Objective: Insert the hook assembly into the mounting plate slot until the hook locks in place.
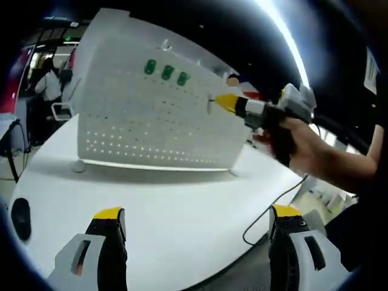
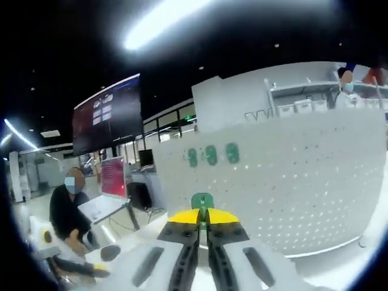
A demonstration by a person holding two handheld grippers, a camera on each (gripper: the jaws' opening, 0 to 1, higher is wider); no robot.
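Standing upright on the white table (image 1: 182, 218) in the left gripper view is a white perforated mounting plate (image 1: 151, 130), its face dotted with rows of small holes. Three green hooks (image 1: 166, 72) sit in a short row near its top. The left gripper (image 1: 197, 221) hangs low over the table in front of the plate, its two yellow-tipped jaws spread wide apart with nothing between them. From the right side the right gripper (image 1: 219, 103) comes in, carried by a person's hand (image 1: 303, 148), with its yellow tip close to the plate's right part, just beside a small pale piece at the tip; whether tip and plate touch cannot be told. A black cable (image 1: 267, 212) trails across the table toward its near edge. A dark rounded object (image 1: 20, 218) lies at the table's left edge, and a person in white (image 1: 47, 85) stands far off behind the plate.

Looking along the right gripper (image 2: 202, 218) in the right gripper view, the yellow-tipped jaws are pressed together on a green hook assembly (image 2: 202, 200), which sticks up from between the tips. The mounting plate (image 2: 291, 182) rises right behind it, and the three green hooks (image 2: 211, 154) show on its upper left part. To the left a seated person in dark clothes (image 2: 70, 212) is near a desk, under a large dark screen (image 2: 109, 115).
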